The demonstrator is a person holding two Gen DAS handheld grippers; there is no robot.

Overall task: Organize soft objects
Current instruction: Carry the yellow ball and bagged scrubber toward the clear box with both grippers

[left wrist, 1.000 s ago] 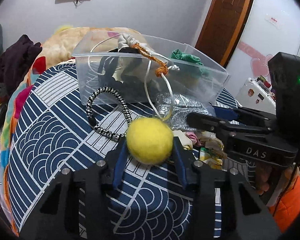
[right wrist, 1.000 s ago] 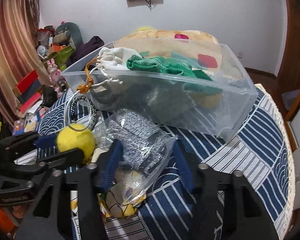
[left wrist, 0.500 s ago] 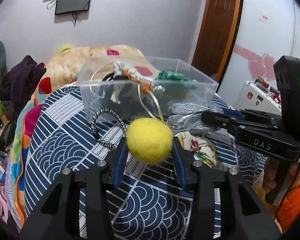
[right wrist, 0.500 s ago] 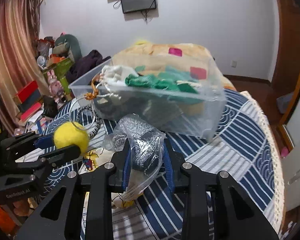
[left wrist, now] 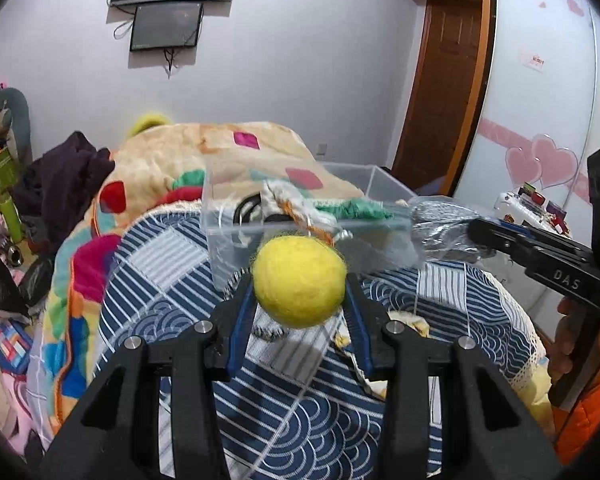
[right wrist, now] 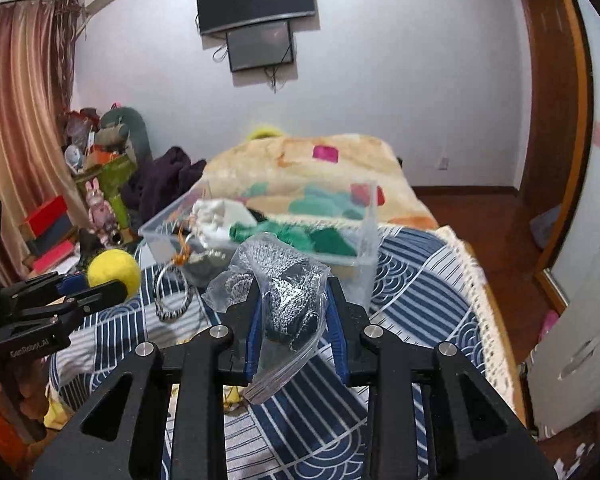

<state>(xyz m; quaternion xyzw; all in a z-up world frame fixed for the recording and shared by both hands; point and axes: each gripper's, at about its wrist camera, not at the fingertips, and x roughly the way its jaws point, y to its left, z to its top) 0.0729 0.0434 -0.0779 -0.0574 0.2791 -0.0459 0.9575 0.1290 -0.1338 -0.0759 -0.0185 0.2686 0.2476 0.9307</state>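
Through the left wrist camera, we had our left gripper [left wrist: 300, 300] closed on the yellow felt ball [left wrist: 299, 281], its blue pads pressing either side so the ball bulged slightly, lifted clear of the blue patterned cloth [left wrist: 300, 420]. We held it just near of the clear plastic bin [left wrist: 292, 216], which we judged the sensible place to drop it, since a green knit piece [left wrist: 352, 209] and a white drawstring pouch [left wrist: 284, 196] lay inside. To the right, our right gripper [left wrist: 476, 232] carried a bagged grey knit [left wrist: 440, 224] close to the bin's right end

Through the right wrist camera, that gripper's fingers were nearly together, pinching the bagged grey knit [right wrist: 288, 300] by its middle, so the plastic bag's loose bottom hung below. The bin [right wrist: 364, 248] stood just beyond. A striped cord ring [right wrist: 172, 292] lay on the cloth at the bin's near left, ungathered. The ball [right wrist: 112, 270] hovered far left in the left gripper [right wrist: 100, 286]
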